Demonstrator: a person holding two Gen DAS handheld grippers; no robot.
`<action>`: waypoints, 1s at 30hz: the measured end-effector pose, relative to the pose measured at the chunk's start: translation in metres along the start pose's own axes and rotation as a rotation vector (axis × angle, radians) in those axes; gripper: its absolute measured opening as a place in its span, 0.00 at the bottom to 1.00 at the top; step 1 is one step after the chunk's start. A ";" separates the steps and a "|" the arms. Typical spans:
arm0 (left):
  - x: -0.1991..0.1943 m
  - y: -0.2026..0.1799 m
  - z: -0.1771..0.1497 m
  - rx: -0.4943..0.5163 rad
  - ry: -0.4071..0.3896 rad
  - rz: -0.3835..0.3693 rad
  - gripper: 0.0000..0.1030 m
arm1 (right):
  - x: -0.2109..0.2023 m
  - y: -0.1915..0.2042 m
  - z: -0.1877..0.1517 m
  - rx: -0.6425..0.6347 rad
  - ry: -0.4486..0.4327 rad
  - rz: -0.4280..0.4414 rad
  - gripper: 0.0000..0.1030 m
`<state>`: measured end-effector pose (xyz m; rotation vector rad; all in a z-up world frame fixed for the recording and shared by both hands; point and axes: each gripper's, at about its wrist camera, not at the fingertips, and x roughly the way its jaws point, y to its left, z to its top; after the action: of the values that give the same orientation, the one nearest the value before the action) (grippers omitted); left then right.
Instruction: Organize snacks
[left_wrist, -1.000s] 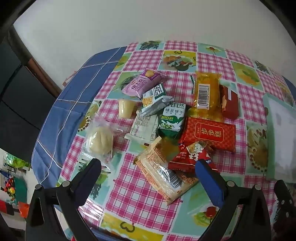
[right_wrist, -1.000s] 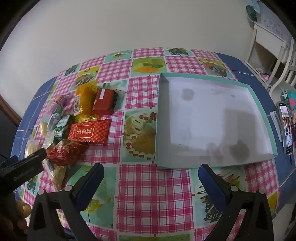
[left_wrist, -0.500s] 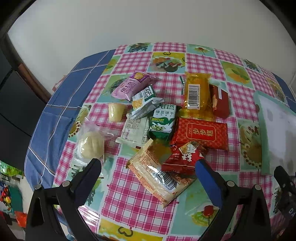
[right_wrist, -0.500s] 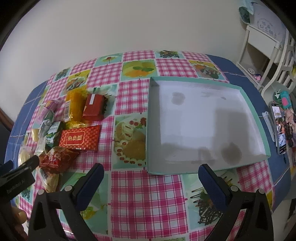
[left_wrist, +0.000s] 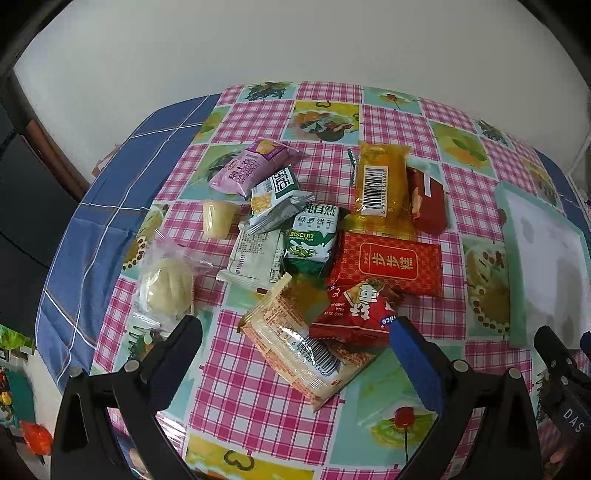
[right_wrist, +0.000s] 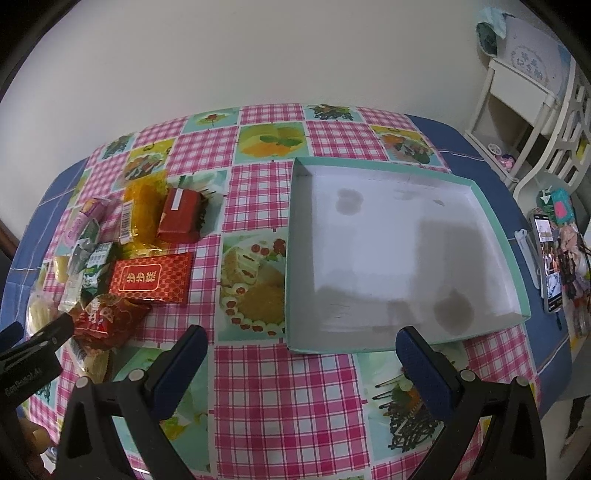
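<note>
Over on the left of the table (left_wrist: 280, 391) there's a messy pile of snacks: a pale bun in clear wrap (left_wrist: 168, 286), a purple pack (left_wrist: 255, 166), a green biscuit pack (left_wrist: 314, 240), a yellow bar (left_wrist: 380, 184), a red box (left_wrist: 388, 264) and a crinkly red bag (left_wrist: 354, 314) sitting on a long cracker pack (left_wrist: 299, 339). The left gripper (left_wrist: 295, 343) hangs right over the near end of that pile with its fingers wide apart, not touching anything. Further right, the white tray with the teal rim (right_wrist: 291, 258) sits empty, well apart from the snacks, and the right gripper (right_wrist: 301, 350) hovers at its near edge, fingers apart too.
</note>
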<state>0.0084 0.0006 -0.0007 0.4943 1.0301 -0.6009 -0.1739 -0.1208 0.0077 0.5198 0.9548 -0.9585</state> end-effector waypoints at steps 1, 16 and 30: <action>0.000 0.000 0.000 0.000 0.001 0.000 0.98 | 0.000 0.000 0.000 -0.002 0.000 0.000 1.00; 0.003 -0.001 -0.001 0.017 0.009 0.008 0.98 | -0.002 0.001 0.000 -0.006 -0.005 0.011 1.00; 0.003 -0.001 -0.001 0.017 0.009 0.007 0.98 | -0.002 0.002 0.000 -0.007 -0.004 0.011 1.00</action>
<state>0.0080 -0.0001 -0.0036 0.5158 1.0325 -0.6015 -0.1726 -0.1189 0.0089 0.5162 0.9509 -0.9457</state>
